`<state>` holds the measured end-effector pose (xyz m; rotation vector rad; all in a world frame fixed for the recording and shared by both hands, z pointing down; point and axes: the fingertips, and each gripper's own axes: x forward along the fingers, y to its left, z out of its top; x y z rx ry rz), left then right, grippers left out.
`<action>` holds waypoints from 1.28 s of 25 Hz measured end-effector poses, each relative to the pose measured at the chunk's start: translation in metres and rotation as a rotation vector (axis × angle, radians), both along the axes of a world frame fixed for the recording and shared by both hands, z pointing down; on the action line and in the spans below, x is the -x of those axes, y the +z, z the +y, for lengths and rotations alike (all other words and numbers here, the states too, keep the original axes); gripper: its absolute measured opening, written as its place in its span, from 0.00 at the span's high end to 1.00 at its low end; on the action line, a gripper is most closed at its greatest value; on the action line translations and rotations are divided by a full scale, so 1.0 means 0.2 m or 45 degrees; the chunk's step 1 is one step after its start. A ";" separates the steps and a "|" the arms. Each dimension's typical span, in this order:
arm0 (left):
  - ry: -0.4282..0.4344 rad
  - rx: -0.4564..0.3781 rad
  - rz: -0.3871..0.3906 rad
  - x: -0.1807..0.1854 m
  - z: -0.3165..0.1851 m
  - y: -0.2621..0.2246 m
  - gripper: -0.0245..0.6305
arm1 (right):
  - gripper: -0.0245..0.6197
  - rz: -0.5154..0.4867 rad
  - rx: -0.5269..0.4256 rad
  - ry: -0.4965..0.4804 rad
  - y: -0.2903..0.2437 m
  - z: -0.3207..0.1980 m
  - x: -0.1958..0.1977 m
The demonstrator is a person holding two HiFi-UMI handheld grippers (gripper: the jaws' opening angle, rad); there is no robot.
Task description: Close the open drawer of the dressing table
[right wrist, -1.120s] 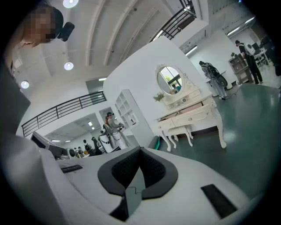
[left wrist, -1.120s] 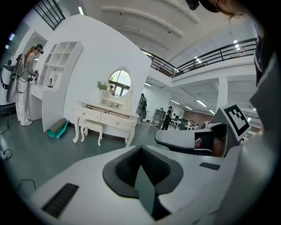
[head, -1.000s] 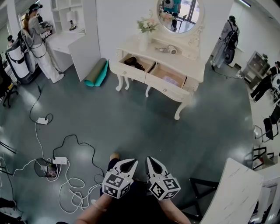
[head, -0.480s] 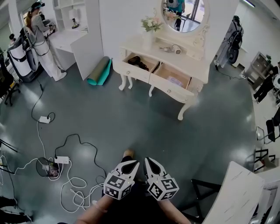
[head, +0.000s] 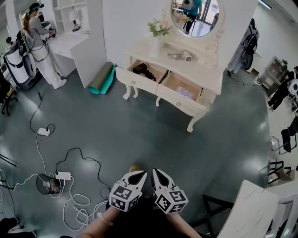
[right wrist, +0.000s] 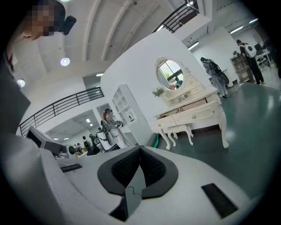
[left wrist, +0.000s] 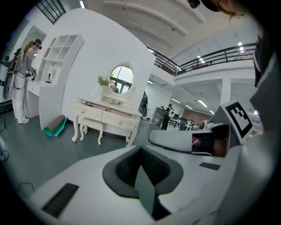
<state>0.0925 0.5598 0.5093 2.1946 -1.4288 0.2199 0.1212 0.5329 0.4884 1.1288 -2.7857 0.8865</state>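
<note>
left gripper (head: 135, 175), right gripper (head: 156, 172) clenched, empty | drawers (head: 179, 98) jut, seemingly both | floor (head: 153, 137) between

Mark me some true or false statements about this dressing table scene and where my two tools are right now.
1. The dressing table has its left drawer and right drawer both pulled out. True.
2. The right tool grips a drawer knob. False: it is held low near the person's body, far from the table, jaws together on nothing.
3. A rolled teal mat lies on the floor beside the table. True.
4. The mirror above the table is square. False: it is round.
5. The left tool has its jaws wide apart. False: they are together, empty.
</note>
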 end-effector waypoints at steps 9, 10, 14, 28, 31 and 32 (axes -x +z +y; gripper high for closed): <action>0.040 0.006 -0.010 0.11 -0.35 -0.03 0.93 | 0.92 -0.076 0.073 -0.004 -0.01 -0.30 0.11; 0.043 0.006 -0.009 0.12 -0.39 -0.04 0.93 | 0.92 -0.077 0.077 0.001 -0.01 -0.34 0.13; 0.052 0.001 0.002 0.19 -0.57 -0.07 0.93 | 0.92 -0.085 0.097 0.014 -0.01 -0.50 0.20; 0.101 0.007 0.025 0.39 -0.96 -0.09 0.93 | 0.92 -0.072 0.128 0.077 -0.03 -0.87 0.36; 0.105 0.009 0.059 0.42 -1.03 -0.10 0.93 | 0.92 -0.055 0.113 0.091 -0.04 -0.94 0.38; 0.114 0.004 0.061 0.42 -1.06 -0.10 0.93 | 0.92 -0.053 0.109 0.101 -0.04 -0.96 0.38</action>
